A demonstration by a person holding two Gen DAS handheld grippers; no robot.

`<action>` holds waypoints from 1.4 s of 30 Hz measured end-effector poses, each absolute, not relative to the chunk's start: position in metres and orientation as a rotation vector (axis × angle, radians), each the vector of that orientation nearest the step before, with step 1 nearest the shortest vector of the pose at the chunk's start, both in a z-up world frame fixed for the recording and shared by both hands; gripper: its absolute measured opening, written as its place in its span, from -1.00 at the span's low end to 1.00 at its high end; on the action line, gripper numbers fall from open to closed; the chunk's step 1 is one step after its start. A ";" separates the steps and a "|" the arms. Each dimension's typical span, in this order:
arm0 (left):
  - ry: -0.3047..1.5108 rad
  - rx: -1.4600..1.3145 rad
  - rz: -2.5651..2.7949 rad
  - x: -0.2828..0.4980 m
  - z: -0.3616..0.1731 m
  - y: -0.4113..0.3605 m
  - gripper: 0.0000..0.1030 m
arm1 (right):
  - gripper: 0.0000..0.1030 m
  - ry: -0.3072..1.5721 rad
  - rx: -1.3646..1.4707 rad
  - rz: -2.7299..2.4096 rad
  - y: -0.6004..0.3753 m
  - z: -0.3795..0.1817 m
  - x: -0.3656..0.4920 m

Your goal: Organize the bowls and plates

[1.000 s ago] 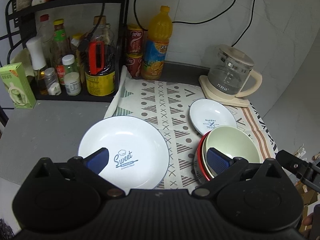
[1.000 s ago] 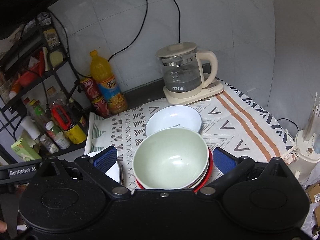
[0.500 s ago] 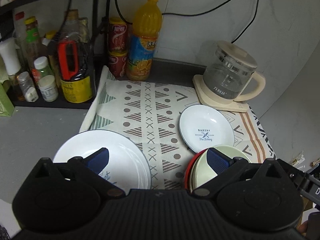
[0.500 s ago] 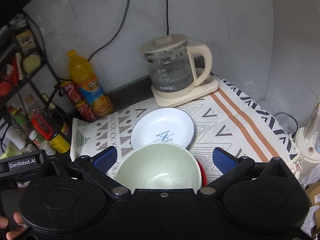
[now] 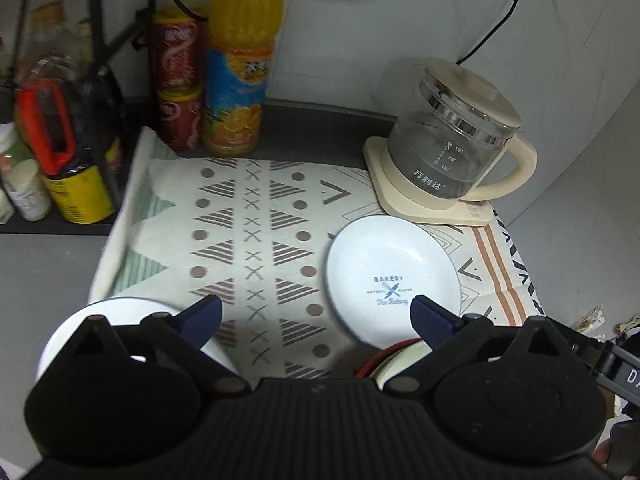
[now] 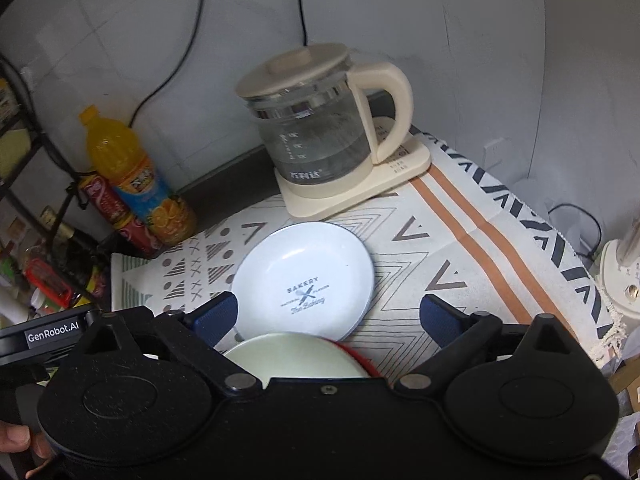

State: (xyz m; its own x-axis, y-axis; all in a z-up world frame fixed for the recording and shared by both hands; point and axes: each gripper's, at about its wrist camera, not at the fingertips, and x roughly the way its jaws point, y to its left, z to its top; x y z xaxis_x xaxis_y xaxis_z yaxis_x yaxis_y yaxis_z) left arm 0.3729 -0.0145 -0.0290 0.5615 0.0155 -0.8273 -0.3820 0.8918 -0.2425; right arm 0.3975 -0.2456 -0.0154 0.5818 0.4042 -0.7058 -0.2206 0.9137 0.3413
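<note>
A small white "Bakery" plate [image 5: 392, 276] lies on the patterned cloth [image 5: 248, 216], also in the right wrist view [image 6: 304, 280]. A pale green bowl [image 6: 296, 356] sits stacked in a red-rimmed bowl [image 6: 360, 358] just in front of it; only their edge shows in the left wrist view [image 5: 400, 364]. A large white plate [image 5: 120, 308] lies at the near left, mostly hidden. My left gripper [image 5: 316, 318] is open and empty above the cloth. My right gripper [image 6: 328, 316] is open and empty above the bowls and small plate.
A glass kettle [image 5: 452, 152] on a cream base stands at the back right. An orange juice bottle [image 5: 240, 68], red cans [image 5: 176, 80] and a rack of jars [image 5: 52, 128] stand at the back left. Cables hang on the wall.
Both grippers have moved forward toward the small plate. The large plate and stacked bowls have slid down and partly out of view. Both grippers stay open.
</note>
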 end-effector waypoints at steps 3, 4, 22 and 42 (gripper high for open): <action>0.977 -0.427 0.242 0.388 -0.040 -0.015 0.94 | 0.71 0.914 0.242 0.365 -0.246 -0.025 0.412; 0.987 -0.426 0.241 0.392 -0.044 -0.015 0.92 | 0.63 0.929 0.251 0.361 -0.246 -0.029 0.416; 1.131 -0.471 0.158 0.458 -0.109 -0.007 0.17 | 0.23 1.101 0.333 0.304 -0.248 -0.077 0.485; 1.289 -0.522 0.088 0.480 -0.157 -0.014 -0.52 | -0.41 1.318 0.492 0.392 -0.253 -0.141 0.523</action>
State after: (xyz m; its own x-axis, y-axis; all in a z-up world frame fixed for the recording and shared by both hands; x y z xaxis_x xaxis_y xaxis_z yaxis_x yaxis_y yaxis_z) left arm 0.4797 -0.0143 -0.1573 0.2922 -0.2232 -0.9300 -0.3471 0.8814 -0.3205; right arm 0.5228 -0.2531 -0.1410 0.2112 0.5373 -0.8165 0.0041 0.8349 0.5504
